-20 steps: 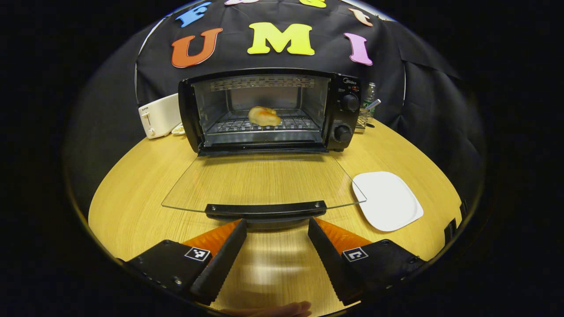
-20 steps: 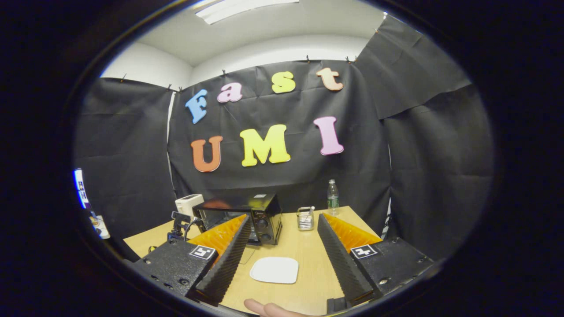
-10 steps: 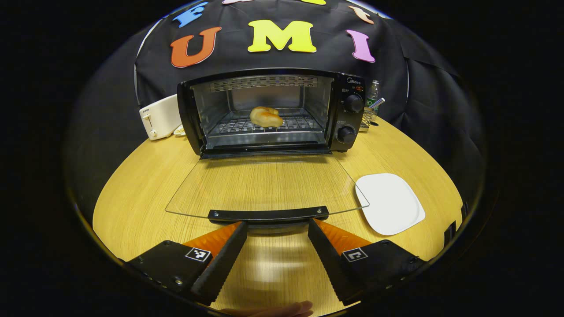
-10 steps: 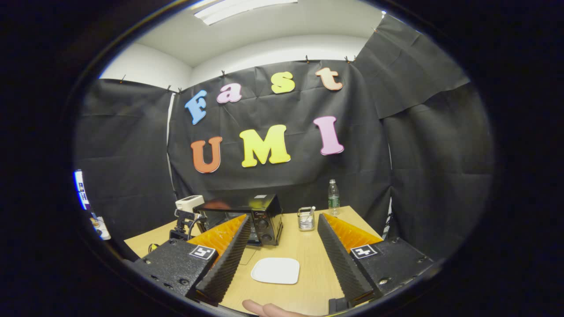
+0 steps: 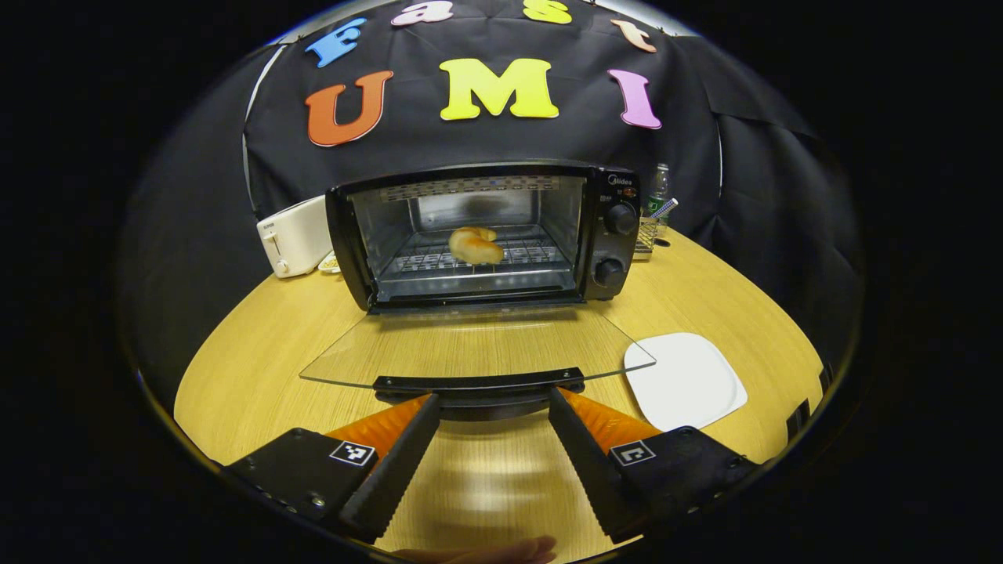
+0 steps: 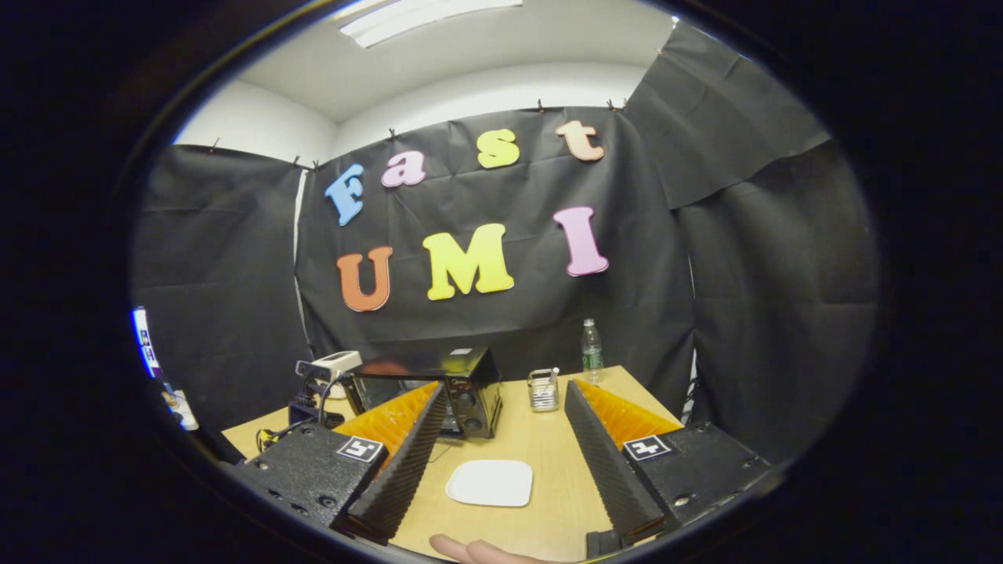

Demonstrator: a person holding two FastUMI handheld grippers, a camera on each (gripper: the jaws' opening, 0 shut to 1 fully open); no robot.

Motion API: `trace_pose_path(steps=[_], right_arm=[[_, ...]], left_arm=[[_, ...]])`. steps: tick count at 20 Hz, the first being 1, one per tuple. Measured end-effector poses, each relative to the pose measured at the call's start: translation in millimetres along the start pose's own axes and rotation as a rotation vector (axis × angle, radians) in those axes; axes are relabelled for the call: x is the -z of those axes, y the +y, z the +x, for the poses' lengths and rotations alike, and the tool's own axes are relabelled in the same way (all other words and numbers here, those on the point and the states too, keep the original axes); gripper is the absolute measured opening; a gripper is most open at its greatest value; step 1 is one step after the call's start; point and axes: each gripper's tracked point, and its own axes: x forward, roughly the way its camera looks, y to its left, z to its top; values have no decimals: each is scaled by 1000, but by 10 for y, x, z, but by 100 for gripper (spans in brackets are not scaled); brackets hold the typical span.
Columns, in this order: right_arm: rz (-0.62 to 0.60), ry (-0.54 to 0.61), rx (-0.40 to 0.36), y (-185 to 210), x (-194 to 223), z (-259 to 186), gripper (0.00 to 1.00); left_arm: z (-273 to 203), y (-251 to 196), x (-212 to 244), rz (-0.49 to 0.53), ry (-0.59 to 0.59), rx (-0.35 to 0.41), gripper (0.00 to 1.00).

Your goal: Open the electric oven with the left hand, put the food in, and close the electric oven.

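The left gripper (image 5: 490,415) stood wide open with nothing held, its fingertips just short of the door handle (image 5: 478,383), which lay crosswise past them. The glass door (image 5: 478,345) hung open, nearly level. If the fingers rose under the handle off-centre, they could slip off the bar and let the door drop back. Beyond the door, the food (image 5: 475,245), a golden, curled pastry, sat mid-rack inside the oven (image 5: 486,231). The right gripper (image 6: 501,462) was open and empty too, above a bare white plate (image 6: 490,482).
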Motion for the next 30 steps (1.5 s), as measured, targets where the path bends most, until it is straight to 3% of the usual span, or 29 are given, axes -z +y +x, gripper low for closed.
trace_pose_path(steps=[7,8,9,18,20,21,22,23,24,25,30], right_arm=[[21,20,15,-51,75,32,96],[23,22,16,-56,71,33,96],[23,22,17,-61,76,34,96],[36,21,25,-79,92,45,95],[30,22,26,-93,94,40,95],[25,25,27,-96,101,28,95],[23,21,27,-96,88,28,95],[20,16,31,-105,74,44,95],[15,15,38,-129,73,55,95],[11,15,45,-158,82,60,96],[17,33,62,-208,123,88,96]], left_arm=[[-41,68,-297,12,-73,-34,94],[-43,68,-359,16,-84,-36,100],[-45,86,-432,22,-98,-38,95],[78,133,-1112,65,-217,-80,99],[191,148,-1233,46,-230,-80,99],[236,159,-1227,29,-208,-78,90],[290,185,-1253,23,-206,-79,97],[338,223,-1280,8,-197,-79,90],[362,244,-1315,-9,-199,-76,90],[369,245,-1337,-29,-202,-68,97],[102,282,-1364,-60,-232,-46,96]])
